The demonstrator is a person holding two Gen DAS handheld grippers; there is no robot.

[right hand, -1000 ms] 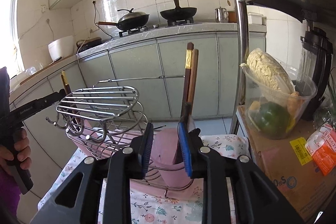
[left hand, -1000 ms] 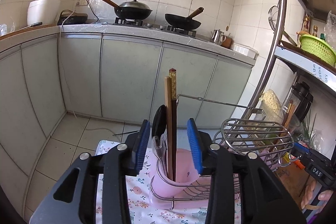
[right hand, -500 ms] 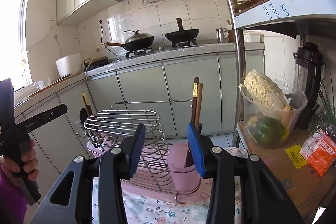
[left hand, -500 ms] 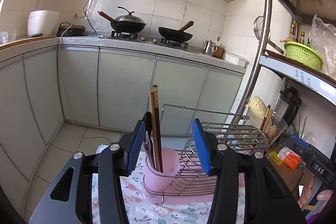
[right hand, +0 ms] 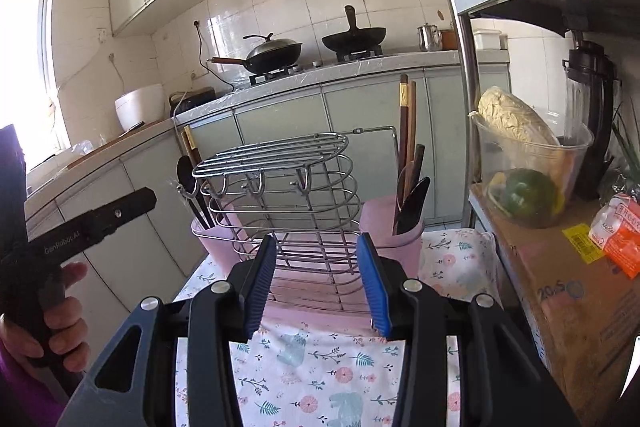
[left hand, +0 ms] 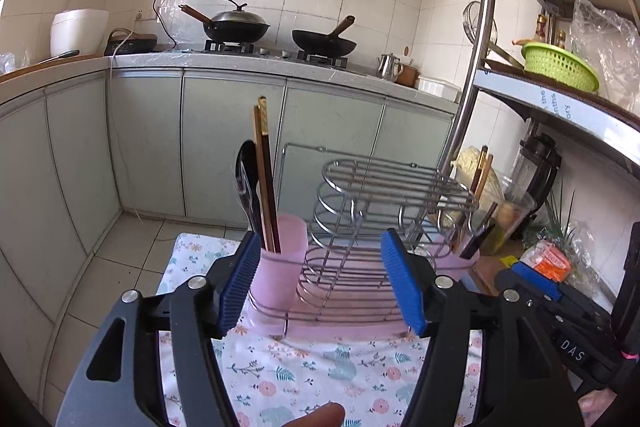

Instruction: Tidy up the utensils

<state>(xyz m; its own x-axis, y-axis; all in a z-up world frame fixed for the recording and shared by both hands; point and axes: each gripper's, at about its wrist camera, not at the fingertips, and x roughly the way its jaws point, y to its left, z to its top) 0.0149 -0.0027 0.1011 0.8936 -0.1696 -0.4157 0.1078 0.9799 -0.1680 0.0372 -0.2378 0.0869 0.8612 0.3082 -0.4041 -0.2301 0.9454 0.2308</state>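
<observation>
Wooden chopsticks [left hand: 266, 179] and a black spoon [left hand: 246, 183] stand upright in the left pink plastic cup [left hand: 280, 259] of a chrome wire drying rack [left hand: 360, 227] on the floral-cloth worktop [left hand: 320, 375]; the right pink cup [right hand: 394, 239] holds dark utensils, their lower ends hidden. Both the left claw [left hand: 320, 283] and the right claw [right hand: 316, 287] have just been opening and stand spread, empty, near the rack.
</observation>
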